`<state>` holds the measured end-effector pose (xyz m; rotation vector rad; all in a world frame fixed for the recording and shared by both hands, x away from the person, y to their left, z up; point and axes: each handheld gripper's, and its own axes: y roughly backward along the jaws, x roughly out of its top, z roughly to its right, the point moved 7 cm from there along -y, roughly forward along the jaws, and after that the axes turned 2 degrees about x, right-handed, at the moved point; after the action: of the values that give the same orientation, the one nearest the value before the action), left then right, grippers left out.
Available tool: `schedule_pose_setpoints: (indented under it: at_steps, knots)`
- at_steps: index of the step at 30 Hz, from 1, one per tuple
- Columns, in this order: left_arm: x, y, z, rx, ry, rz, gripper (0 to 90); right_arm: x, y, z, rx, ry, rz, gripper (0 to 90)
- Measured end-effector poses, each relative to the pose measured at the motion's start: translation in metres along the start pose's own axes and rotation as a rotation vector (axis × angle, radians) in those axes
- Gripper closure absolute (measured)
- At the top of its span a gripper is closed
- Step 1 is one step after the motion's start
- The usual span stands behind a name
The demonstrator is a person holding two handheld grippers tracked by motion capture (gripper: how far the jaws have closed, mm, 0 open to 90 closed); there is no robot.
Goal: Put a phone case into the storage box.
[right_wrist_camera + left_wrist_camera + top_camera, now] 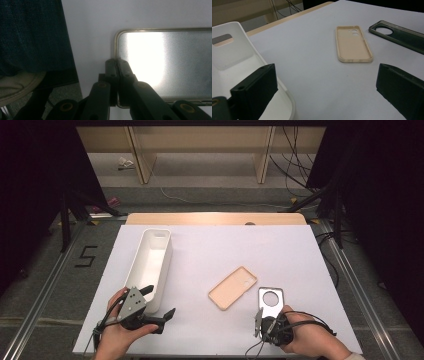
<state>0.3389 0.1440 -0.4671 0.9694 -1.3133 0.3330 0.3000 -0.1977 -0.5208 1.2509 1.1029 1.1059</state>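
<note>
The left gripper (159, 301) idles spread apart beside the white bin (150, 262). Mid-counter lies the tan case (233, 287). The right gripper (117, 62) pinches the dark case (270, 302) by its near edge; such a thin hold could slip when lifted.

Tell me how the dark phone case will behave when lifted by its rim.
The dark case looks thin and hollow, so probably light. The right gripper pinches only one short rim, so it may sag or twist. Its glossy surface suggests it could slip.
</note>
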Motion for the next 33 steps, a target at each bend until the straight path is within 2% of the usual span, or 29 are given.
schedule_pose_setpoints:
  at_steps: [7,11,16,22,23,28,29,33]
  knots:
    - [0.0,0.0,0.0,-0.001,-0.001,0.0,3.1,0.0,0.0,0.0,-0.001,0.006,0.006,88.8]
    - [0.0,0.0,0.0,-0.001,-0.002,0.001,3.2,-0.002,0.001,-0.001,0.016,0.002,0.017,89.0]
    - [0.001,0.001,0.0,-0.005,0.003,0.005,3.2,-0.004,0.009,0.003,-0.001,-0.016,0.066,89.0]
    - [0.0,0.001,0.0,-0.003,0.002,0.004,3.4,-0.005,0.016,0.007,-0.019,-0.031,0.1,89.0]
    - [0.001,0.001,0.0,-0.005,0.004,0.005,3.3,-0.005,0.018,0.008,-0.022,-0.037,0.122,88.9]
    - [0.0,0.001,0.0,-0.007,0.006,0.005,3.6,-0.005,0.022,0.012,-0.047,-0.048,0.143,88.9]
    - [0.001,0.001,0.0,-0.007,0.008,0.006,3.7,-0.004,0.024,0.013,-0.06,-0.061,0.169,88.8]
    - [0.0,0.0,0.0,-0.006,0.009,0.006,3.9,-0.002,0.03,0.015,-0.066,-0.065,0.213,88.8]
